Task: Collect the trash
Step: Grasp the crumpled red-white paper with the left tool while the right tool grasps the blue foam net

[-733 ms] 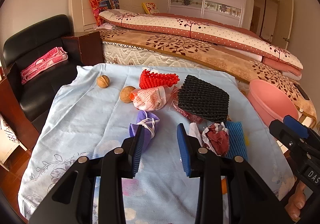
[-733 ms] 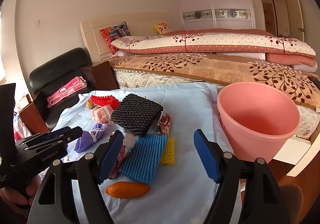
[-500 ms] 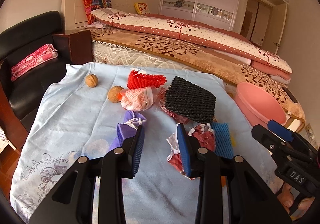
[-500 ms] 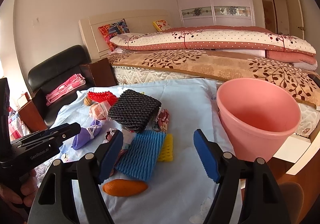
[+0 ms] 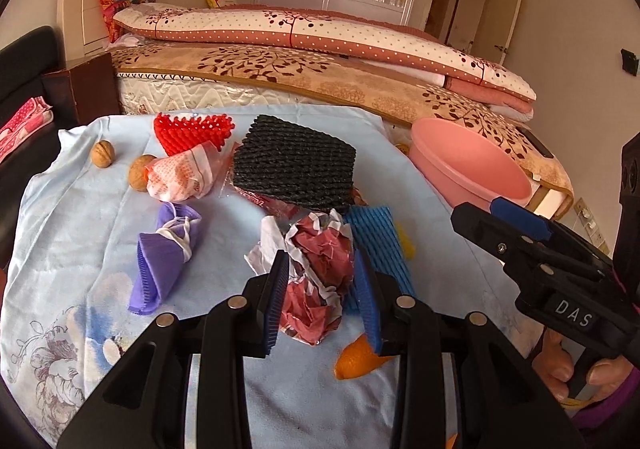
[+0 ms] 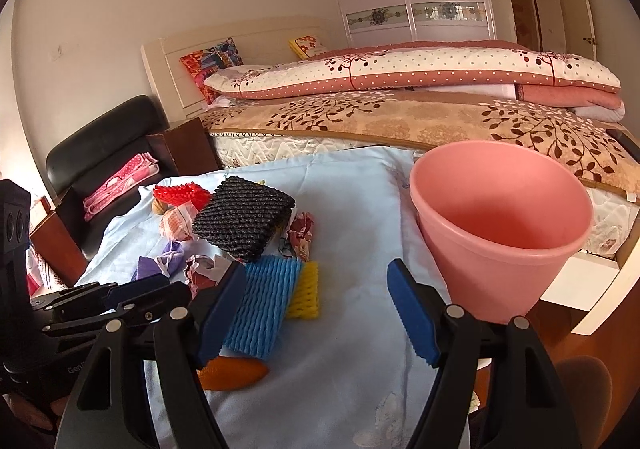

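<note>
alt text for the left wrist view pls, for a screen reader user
The left gripper straddles a crumpled red-and-white wrapper on a light blue cloth, its fingers open on either side of it. Around it lie a purple mask, blue foam net, black foam net and orange peel; a pink bin stands right.

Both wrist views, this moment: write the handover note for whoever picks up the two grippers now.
Left gripper: jaws apart around the crumpled red-and-white wrapper; the pads do not look pressed on it yet.
Right gripper: open, empty, over bare cloth between the blue foam net and the pink bin.
On the table: black foam net, red spiky piece, orange-print wrapper, purple mask, yellow foam net, orange peel, two walnuts.
Done: nothing visible in the bin.
Left: close on the wrapper, drop it in the bin, then the rest.
</note>
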A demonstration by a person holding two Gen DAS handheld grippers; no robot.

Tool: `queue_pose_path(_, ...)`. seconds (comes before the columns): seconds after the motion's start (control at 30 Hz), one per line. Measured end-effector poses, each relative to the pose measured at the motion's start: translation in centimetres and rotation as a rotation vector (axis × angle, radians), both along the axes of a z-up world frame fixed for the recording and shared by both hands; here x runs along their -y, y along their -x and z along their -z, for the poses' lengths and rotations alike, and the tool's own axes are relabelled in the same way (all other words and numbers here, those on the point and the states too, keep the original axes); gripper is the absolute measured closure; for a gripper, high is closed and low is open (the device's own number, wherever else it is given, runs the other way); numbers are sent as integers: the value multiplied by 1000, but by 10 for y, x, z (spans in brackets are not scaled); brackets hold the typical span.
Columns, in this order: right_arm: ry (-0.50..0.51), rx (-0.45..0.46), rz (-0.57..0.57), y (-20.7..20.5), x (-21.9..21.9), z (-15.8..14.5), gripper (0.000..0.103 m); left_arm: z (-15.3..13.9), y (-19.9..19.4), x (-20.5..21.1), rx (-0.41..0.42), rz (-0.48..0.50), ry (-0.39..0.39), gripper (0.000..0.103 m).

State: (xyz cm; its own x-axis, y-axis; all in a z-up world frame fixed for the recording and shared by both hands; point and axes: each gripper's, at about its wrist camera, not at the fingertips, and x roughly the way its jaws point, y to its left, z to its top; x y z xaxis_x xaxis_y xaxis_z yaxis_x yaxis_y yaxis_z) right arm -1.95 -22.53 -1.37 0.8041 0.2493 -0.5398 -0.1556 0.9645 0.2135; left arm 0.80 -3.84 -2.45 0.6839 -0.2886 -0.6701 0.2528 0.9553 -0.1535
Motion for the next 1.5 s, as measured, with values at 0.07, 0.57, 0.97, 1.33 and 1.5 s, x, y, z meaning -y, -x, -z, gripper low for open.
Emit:
queue_pose_path(0.07,-2,-6,2,-1,2,1,31,4,-3,4,-23,8,-11,69)
queue_pose_path(0.57,-1,-99,-129,-8,-18,19,48,11,-7,-5,-23,-35,-14,80)
queue_pose_path(0.97,-12,-224,-210,-22,-39,40,76,-4,0,-26,28,-62,45,82)
queue_pose_path(1.33,-23,-193,-199,-19,-33,32,97,-6,2,-26,34,-74,60,82)
queue_pose_path(1.5,-34,-137,-170,-12,-23,16,97,-14,3,-24,54,-67,64,82)
